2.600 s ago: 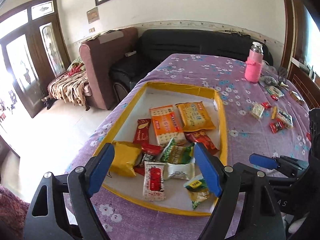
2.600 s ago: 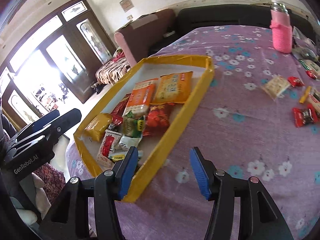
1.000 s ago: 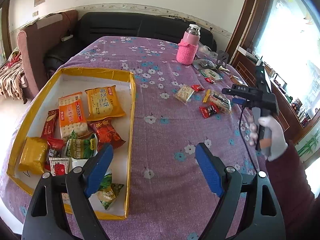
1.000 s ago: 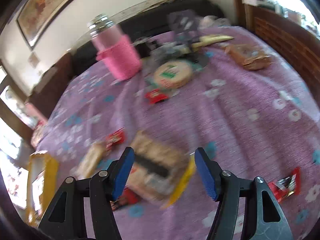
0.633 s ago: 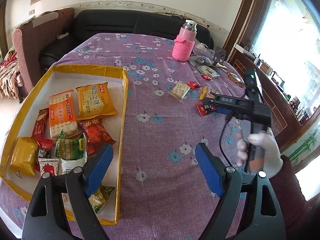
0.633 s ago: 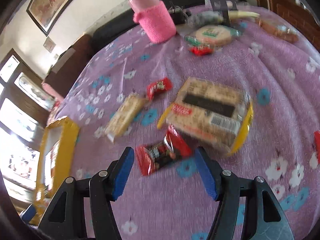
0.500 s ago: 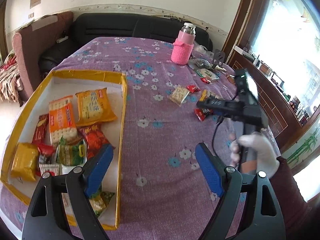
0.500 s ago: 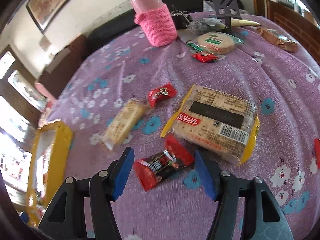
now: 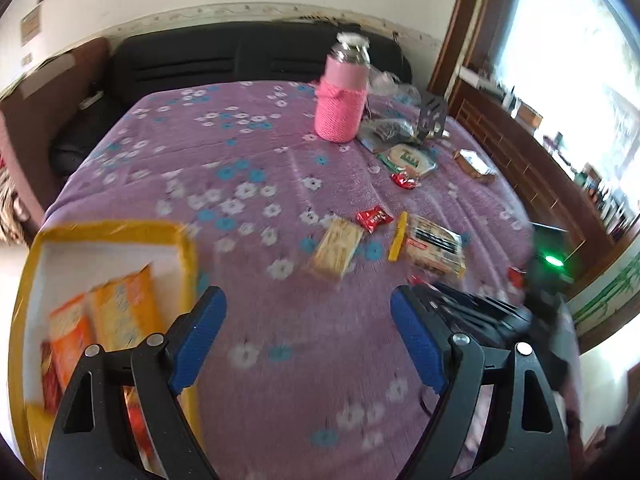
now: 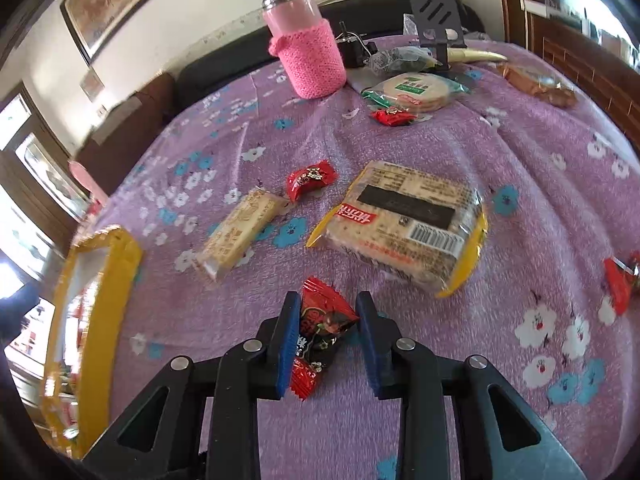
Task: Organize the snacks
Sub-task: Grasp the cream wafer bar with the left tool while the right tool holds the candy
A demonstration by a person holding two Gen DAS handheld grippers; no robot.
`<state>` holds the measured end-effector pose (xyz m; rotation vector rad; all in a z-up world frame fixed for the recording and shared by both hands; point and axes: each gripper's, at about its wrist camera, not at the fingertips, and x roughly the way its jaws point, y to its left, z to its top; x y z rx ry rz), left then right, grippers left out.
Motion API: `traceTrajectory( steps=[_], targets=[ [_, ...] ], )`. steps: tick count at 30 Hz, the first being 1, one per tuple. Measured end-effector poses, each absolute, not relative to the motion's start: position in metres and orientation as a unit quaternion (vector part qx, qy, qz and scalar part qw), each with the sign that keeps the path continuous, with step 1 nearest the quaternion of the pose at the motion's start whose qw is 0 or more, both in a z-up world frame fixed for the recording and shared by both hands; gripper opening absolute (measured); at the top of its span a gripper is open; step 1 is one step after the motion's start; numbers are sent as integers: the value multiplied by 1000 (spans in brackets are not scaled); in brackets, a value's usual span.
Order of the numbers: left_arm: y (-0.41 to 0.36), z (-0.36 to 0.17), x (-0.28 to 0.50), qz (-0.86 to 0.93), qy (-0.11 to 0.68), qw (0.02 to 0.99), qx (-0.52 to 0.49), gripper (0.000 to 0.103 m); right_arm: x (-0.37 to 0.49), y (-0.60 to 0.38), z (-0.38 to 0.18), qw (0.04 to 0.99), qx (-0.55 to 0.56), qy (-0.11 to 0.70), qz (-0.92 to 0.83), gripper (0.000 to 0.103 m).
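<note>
My right gripper (image 10: 328, 334) sits low over the purple cloth with a red and black candy wrapper (image 10: 320, 330) between its blue pads; the jaws are narrowed around it, the right pad slightly apart from it. A large cracker pack (image 10: 404, 228), a beige biscuit bar (image 10: 240, 232) and a red candy (image 10: 310, 178) lie just beyond. My left gripper (image 9: 308, 332) is open and empty above the cloth, right of the yellow tray (image 9: 184, 248) that holds orange snack packs (image 9: 120, 312). The right gripper body shows blurred at right in the left wrist view (image 9: 480, 312).
A pink knit-covered bottle (image 10: 308, 48) stands at the back. A round cake pack (image 10: 416, 90), a red candy (image 10: 392, 116), a brown packet (image 10: 536, 80) and a black stand (image 10: 438, 20) lie behind. More red candy (image 10: 618, 280) lies at right. Table edge runs along the right.
My right gripper has dropped onto the red and black candy and narrowed its jaws around it. My left gripper has swung right and forward, away from the tray.
</note>
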<state>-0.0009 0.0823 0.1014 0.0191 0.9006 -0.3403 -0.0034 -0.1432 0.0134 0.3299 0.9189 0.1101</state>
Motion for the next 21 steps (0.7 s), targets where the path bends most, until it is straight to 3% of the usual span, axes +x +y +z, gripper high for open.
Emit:
traceTrajectory(
  steps=[4, 8, 15, 16, 18, 19, 21],
  targets=[
    [48, 69, 35, -175, 463, 868, 47, 84, -1, -148, 12, 876, 166, 447, 67, 29],
    [18, 38, 63, -176, 478, 855, 98, 70, 3, -151, 9, 869, 173, 457, 85, 30],
    [1, 15, 88, -179, 493, 844, 112, 67, 6, -159, 9, 860, 177, 470, 92, 35],
    [1, 15, 88, -183, 491, 845, 112, 62, 6, -159, 9, 860, 177, 470, 90, 38],
    [-1, 17, 84, -184, 486, 846, 118, 36, 4, -161, 12, 861, 180, 468, 85, 45],
    [-2, 18, 84, -178, 484, 847, 126, 31, 3, -161, 13, 862, 180, 467, 85, 47],
    [2, 19, 81, -178, 486, 847, 117, 31, 2, -162, 14, 862, 180, 467, 80, 47]
  ],
)
